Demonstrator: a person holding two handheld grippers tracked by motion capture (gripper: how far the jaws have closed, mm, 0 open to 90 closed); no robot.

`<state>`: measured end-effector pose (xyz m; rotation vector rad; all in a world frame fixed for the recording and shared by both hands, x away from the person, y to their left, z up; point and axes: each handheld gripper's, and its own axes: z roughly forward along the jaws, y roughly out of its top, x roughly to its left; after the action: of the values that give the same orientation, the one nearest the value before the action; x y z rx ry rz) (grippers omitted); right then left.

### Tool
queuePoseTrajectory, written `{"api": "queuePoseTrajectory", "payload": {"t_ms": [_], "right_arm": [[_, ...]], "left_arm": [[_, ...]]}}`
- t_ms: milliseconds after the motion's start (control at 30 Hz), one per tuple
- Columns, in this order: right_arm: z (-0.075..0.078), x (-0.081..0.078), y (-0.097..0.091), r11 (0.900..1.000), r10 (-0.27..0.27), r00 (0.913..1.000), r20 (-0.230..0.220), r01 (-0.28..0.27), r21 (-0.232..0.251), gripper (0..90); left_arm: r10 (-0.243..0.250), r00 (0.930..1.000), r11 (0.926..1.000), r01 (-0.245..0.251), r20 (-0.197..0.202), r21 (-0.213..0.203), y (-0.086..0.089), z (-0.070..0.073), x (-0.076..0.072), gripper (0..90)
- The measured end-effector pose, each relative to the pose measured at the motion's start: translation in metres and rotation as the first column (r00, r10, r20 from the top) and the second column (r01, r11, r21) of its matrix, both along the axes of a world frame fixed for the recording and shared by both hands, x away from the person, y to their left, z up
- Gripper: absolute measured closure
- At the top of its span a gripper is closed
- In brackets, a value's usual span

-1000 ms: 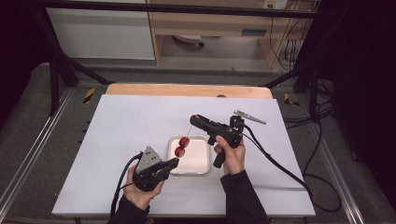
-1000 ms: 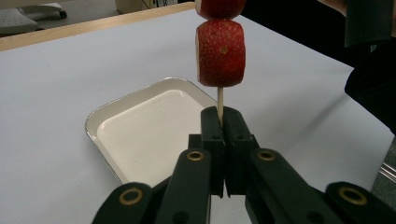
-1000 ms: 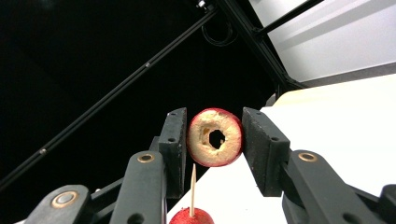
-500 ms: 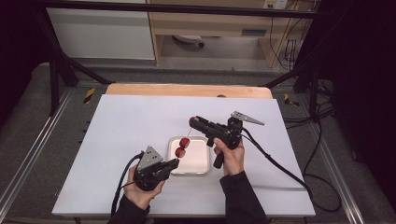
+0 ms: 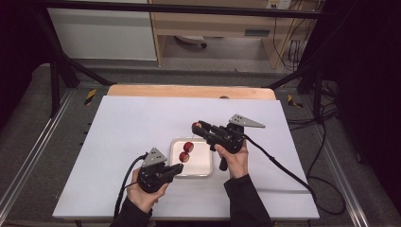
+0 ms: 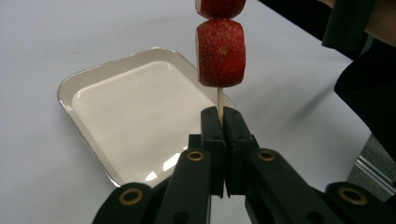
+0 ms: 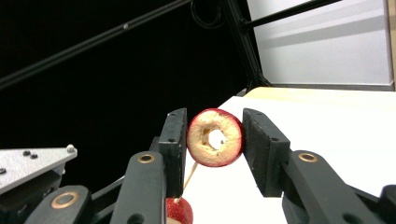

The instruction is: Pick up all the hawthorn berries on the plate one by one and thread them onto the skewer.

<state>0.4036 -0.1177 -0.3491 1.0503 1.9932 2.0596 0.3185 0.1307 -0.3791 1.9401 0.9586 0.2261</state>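
Note:
My left gripper (image 6: 223,114) is shut on the lower end of a thin wooden skewer (image 6: 219,99) that stands upright. Two red strawberry pieces (image 6: 220,53) are threaded on it, one above the other. In the high view they (image 5: 188,147) hang over the white tray (image 5: 198,169), with the left gripper (image 5: 178,167) at the tray's near left corner. My right gripper (image 7: 215,136) is shut on a round red fruit piece (image 7: 215,137) with a pale cut face and a hole through its middle. The right gripper (image 5: 201,127) holds it just above and behind the skewer's tip (image 7: 189,176).
The shallow white tray (image 6: 135,107) lies bare on the white table top (image 5: 123,142). A wooden strip (image 5: 189,91) runs along the table's far edge. Cables trail from both grippers toward the near and right edges. A dark frame surrounds the table.
The right gripper has rolled slightly with the fruit piece in it, so its grey plate shows more of its face. Both hands have kept their places.

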Motion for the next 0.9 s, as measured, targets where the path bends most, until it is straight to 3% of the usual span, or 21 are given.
{"api": "queuePoseTrajectory", "payload": {"t_ms": [200,433,667,733,767,900], "right_arm": [[-0.005,-0.003,0.002,0.9983,0.002,0.999,0.045,0.001,-0.059,62.3],[-0.005,-0.006,0.001,0.9958,0.0,0.9982,0.059,0.006,-0.091,62.4],[-0.006,-0.008,-0.001,0.9924,0.014,0.9986,0.051,-0.008,-0.123,62.5],[-0.009,-0.007,0.0,0.9898,0.047,0.9987,0.017,-0.045,-0.136,62.5],[-0.013,-0.007,0.003,0.988,0.059,0.9983,0.006,-0.057,-0.144,62.6],[-0.019,-0.007,0.006,0.9883,0.056,0.9984,0.0,-0.055,-0.142,62.4]], "left_arm": [[0.015,0.9998,0.9997,-0.015,-0.014,-0.019,-0.004,-0.001,0.002,88.7],[-0.001,1.0,0.9997,0.0,0.006,0.024,-0.01,-0.004,0.003,88.7],[-0.021,0.9992,0.9964,0.018,0.033,0.083,-0.008,-0.007,0.006,88.8],[-0.027,0.9979,0.9963,0.022,0.058,0.083,-0.007,-0.003,0.006,88.8],[-0.03,0.9981,0.9939,0.024,0.054,0.107,-0.007,-0.002,0.006,88.8],[-0.019,0.9979,0.9934,0.012,0.062,0.114,-0.005,-0.007,0.008,88.8]]}}
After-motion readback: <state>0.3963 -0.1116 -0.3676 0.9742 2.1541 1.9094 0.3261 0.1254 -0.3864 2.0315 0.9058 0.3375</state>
